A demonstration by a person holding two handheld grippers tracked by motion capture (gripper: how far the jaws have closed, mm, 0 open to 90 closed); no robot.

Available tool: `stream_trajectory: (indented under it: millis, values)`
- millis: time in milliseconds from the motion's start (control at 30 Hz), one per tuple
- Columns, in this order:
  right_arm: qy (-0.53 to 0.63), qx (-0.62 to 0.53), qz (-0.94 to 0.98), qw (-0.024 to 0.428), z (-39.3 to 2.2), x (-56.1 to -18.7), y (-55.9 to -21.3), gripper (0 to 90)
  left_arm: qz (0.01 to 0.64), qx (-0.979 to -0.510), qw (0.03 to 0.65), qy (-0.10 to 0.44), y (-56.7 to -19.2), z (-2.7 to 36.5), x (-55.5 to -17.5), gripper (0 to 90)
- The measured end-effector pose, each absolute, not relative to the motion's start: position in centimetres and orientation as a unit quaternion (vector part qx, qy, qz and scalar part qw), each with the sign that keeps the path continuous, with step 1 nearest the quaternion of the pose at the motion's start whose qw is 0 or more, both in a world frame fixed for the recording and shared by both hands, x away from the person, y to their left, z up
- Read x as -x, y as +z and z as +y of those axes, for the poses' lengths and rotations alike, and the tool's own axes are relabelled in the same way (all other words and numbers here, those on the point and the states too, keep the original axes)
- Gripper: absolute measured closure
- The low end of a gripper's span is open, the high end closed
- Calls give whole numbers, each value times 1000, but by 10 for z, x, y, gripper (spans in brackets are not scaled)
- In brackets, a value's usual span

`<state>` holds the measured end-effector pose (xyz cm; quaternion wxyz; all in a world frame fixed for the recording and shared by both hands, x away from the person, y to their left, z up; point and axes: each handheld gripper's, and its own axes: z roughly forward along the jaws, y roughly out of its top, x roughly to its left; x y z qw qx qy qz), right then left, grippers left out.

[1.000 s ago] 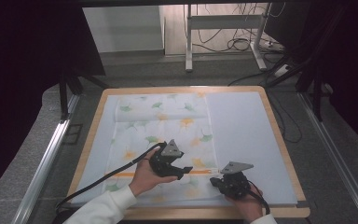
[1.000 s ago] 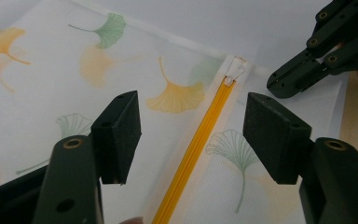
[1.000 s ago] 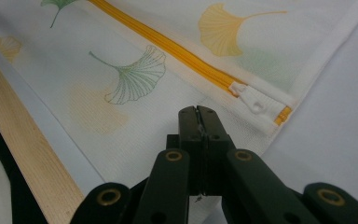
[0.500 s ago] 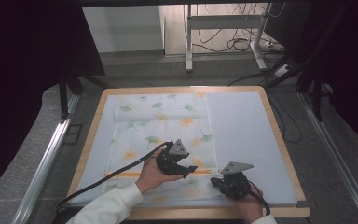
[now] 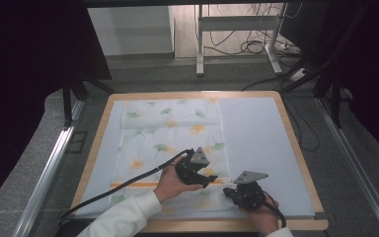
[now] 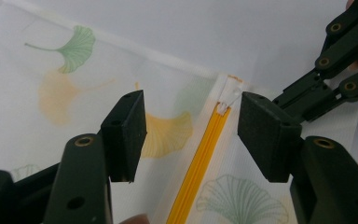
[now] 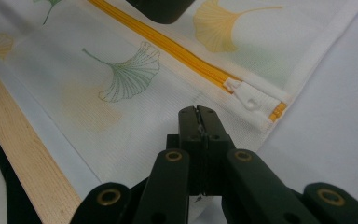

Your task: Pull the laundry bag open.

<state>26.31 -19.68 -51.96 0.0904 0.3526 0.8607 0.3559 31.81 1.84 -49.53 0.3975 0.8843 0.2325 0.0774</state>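
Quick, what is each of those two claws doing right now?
Left gripper: open, closing astride the yellow zipper.
Right gripper: shut, pinching the leaf-print pouch.

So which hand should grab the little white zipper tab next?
Probably the left: the left gripper is open, jaws either side of the zipper pull. The right gripper is shut, pinching the mesh bag.
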Motion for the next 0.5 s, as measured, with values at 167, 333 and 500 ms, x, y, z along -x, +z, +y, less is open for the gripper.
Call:
stream_trajectory:
  millis: [167,333,500]
  values:
    - [357,-352,861,89,-197,-263,-519,888,222,-890,390,77,-498,11,-321,419]
    - [355,-353,861,89,-198,-263,-520,888,215,-889,398,67,-504,6,-321,418]
    - [355,-354,861,87,-198,-263,-520,888,199,-896,392,68,-507,2,-323,413]
